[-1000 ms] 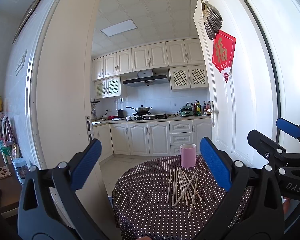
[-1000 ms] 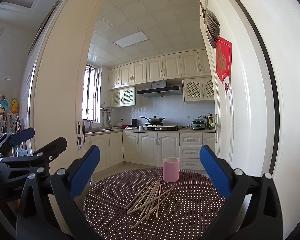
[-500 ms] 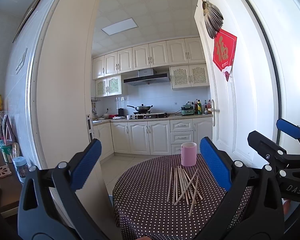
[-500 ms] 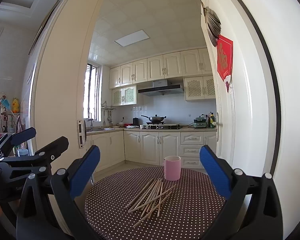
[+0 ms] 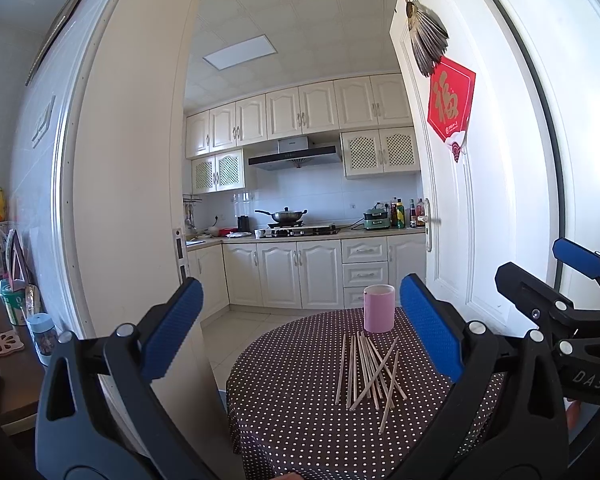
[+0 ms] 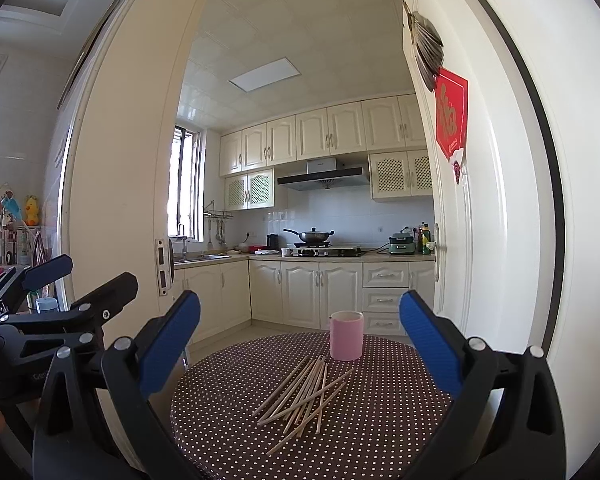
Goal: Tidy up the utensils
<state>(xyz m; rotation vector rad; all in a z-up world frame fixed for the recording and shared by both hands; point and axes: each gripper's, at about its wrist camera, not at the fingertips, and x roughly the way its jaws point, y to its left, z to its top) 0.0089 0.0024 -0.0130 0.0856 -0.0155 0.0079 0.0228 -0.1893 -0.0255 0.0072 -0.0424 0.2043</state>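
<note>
Jaws spread on both grippers — right gripper (image 5: 548, 276) reads "DAS".

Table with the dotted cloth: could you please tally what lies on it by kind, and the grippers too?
Pink cup: 1
Chopstick heap: 1 (sticks overlap, number unclear)
Grippers: 2 (left gripper, right gripper, both open)
Total: 4

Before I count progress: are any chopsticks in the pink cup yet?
No, the chopsticks all lie loose on the dotted tablecloth before the pink cup.
</note>
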